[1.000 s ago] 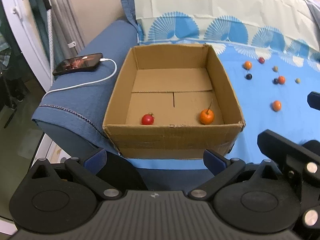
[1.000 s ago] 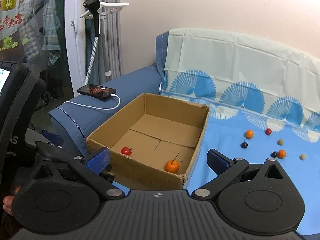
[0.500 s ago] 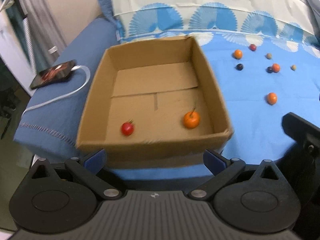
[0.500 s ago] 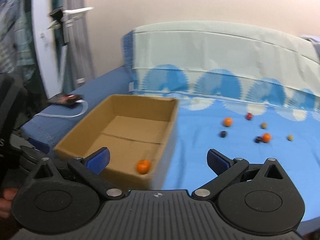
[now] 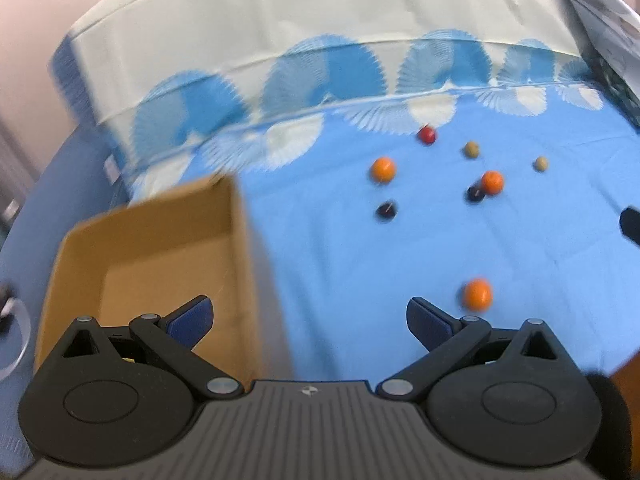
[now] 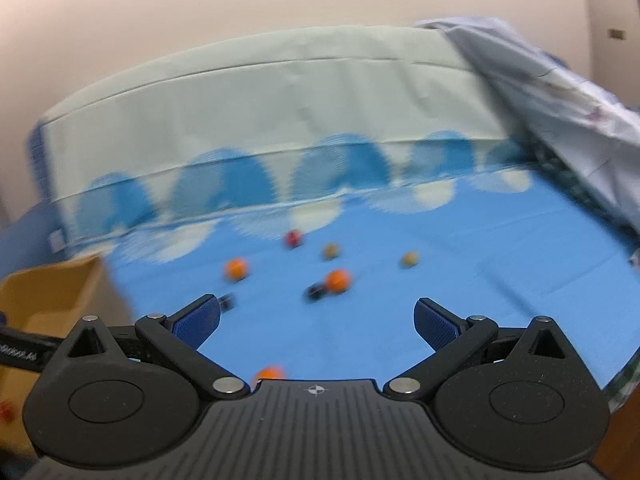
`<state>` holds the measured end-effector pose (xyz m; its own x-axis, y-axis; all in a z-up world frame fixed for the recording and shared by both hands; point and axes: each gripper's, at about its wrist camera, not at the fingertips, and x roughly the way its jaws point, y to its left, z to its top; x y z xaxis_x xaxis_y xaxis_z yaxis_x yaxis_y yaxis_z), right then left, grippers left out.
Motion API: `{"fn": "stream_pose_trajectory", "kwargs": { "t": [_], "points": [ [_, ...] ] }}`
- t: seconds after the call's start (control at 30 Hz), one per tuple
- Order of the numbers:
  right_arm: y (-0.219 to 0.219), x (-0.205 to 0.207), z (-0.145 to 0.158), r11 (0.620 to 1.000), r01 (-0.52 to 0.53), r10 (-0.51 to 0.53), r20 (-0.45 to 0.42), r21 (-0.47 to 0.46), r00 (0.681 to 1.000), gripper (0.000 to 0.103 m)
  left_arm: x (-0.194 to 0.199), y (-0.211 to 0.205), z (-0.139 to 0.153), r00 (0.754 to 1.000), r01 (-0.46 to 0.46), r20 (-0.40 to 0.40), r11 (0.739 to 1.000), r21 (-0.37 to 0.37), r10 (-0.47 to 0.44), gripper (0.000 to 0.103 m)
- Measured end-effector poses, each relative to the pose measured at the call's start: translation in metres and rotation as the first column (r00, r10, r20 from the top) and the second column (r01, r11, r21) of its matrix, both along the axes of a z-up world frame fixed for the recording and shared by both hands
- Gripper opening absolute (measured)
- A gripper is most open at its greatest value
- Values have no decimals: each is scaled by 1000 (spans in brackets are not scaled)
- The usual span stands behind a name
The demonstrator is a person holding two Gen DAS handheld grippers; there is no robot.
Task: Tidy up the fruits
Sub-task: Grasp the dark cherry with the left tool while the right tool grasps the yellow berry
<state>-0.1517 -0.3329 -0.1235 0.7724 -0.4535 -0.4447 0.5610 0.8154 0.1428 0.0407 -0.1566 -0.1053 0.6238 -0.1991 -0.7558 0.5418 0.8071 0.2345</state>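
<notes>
Both your left gripper [image 5: 308, 316] and right gripper [image 6: 316, 320] are spread wide and empty. Nearest, at 1 o'clock of the left one, lies a small round orange fruit [image 5: 477, 294] on the blue patterned cloth [image 5: 340, 264], with the open brown cardboard box [image 5: 160, 256] at 10 o'clock. Farther off, seven more fruits lie scattered and unsorted, so most work seems left; open cloth between offers room, but mind the box's right wall.

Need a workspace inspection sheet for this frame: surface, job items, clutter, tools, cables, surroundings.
Surface: blue cloth with a fan print.
Job's things: cardboard box at left; loose on the cloth are three orange fruits, nearest, one red fruit, two dark fruits, two olive fruits.
Clutter: nothing seen.
Grippers: left tool open, empty; right tool open, empty.
Cables: white loop at left edge.
Surroundings: pale wall, patterned fabric at right.
</notes>
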Motion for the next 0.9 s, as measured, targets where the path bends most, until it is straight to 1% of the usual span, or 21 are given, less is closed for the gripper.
{"fn": "stream_pose_trajectory", "kwargs": {
  "t": [0.07,0.13,0.23,0.33,0.4,0.43,0.5,0.6,0.67,0.7,0.73,0.77,0.8,0.83,0.9],
  "points": [
    [-29,17,-14,1000,28,-28,-22,13,999,102,17,-32,-19,1000,21,-1,1000,13,-21,103],
    [-60,34,-33,996,77,-75,-39,53,996,102,37,-61,-42,999,20,-26,999,33,-19,103],
    [-107,60,-67,990,106,-99,-76,96,992,102,65,-100,-72,999,27,-28,998,65,-25,103],
    [-153,91,-100,983,132,-115,-134,126,984,102,99,-131,-101,998,27,-65,996,85,-22,103],
    [-176,112,-124,973,166,-140,-161,159,977,102,121,-145,-121,994,32,-107,995,96,-22,103],
    [-186,122,-135,971,173,-143,-179,165,973,102,129,-151,-129,992,30,-122,994,106,-17,103],
    [-192,144,-147,975,165,-136,-187,148,973,102,141,-159,-142,991,22,-136,994,108,-8,103],
    [-204,172,-157,985,144,-126,-176,91,976,102,156,-162,-156,983,24,-185,997,67,-12,103],
    [-214,191,-163,985,144,-124,-188,96,974,102,168,-162,-166,975,-2,-223,999,51,14,103],
    [-220,199,-166,983,141,-116,-198,117,973,102,173,-161,-171,969,-14,-246,999,39,23,103],
    [-226,206,-171,981,138,-107,-216,135,971,103,177,-157,-173,963,-30,-269,1000,0,29,103],
    [-225,212,-174,987,139,-119,-218,76,969,102,180,-153,-175,956,-54,-290,998,-35,41,103],
    [-224,215,-175,992,122,-112,-220,34,969,102,180,-151,-175,956,-57,-292,997,-53,39,103],
    [-223,214,-176,993,116,-110,-203,21,973,102,179,-150,-175,958,-49,-285,997,-53,32,103],
    [-224,213,-178,993,118,-111,-184,25,977,102,177,-151,-174,961,-40,-276,998,-48,25,103]
  ]
}}
